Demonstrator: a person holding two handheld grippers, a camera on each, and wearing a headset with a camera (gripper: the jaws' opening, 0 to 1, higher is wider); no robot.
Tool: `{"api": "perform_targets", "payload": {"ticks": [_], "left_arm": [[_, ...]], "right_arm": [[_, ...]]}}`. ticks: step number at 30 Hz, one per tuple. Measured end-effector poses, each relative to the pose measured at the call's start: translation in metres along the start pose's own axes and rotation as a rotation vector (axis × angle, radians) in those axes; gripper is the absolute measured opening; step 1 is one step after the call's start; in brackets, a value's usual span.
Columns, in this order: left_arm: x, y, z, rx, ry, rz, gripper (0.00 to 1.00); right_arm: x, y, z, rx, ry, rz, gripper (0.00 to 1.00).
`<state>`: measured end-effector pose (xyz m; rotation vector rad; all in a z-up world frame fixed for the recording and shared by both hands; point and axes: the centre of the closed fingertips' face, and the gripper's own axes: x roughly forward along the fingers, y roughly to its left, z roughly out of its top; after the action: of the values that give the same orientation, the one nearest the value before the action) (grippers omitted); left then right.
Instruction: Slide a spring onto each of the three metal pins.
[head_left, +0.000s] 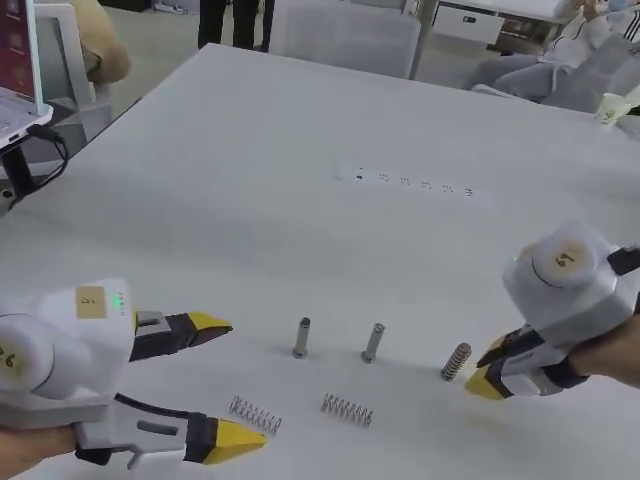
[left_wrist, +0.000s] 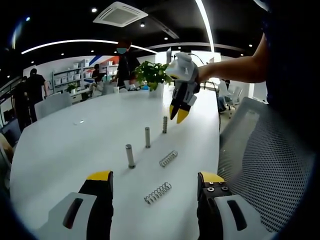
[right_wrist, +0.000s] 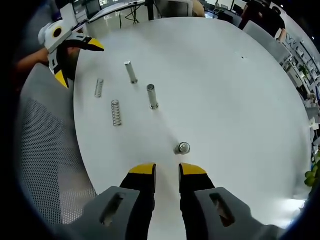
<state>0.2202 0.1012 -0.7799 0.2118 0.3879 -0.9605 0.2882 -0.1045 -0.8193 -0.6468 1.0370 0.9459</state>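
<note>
Three metal pins stand in a row on the white table. The left pin and the middle pin are bare; the right pin carries a spring. Two loose springs lie in front of the pins. My left gripper is open at the lower left, with the nearer spring just ahead of its jaws. Just right of the sprung pin, my right gripper hovers with its jaws a narrow gap apart and nothing between them.
A socket strip is set into the table beyond the pins. A laptop sits at the far left edge and a paper cup at the far right. A mesh chair stands close to the table's near edge. People sit and stand around the room.
</note>
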Motion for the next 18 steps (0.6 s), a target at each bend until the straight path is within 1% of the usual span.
{"api": "perform_targets", "payload": {"ticks": [6,11,14,18], "left_arm": [[0.001,-0.001,-0.001,0.0,0.0,-0.003,0.64],[0.001,-0.002,-0.001,0.003,0.002,-0.005,0.64],[0.001,-0.002,-0.001,0.003,0.001,-0.005,0.64],[0.001,-0.002,0.0,0.005,-0.001,-0.005,0.64]], "right_arm": [[0.0,0.015,0.001,-0.003,-0.012,0.017,0.16],[0.004,0.03,0.004,-0.016,-0.013,0.032,0.16],[0.007,0.045,0.012,-0.035,-0.028,0.056,0.16],[0.012,0.059,0.02,-0.062,-0.034,0.074,0.16]]}}
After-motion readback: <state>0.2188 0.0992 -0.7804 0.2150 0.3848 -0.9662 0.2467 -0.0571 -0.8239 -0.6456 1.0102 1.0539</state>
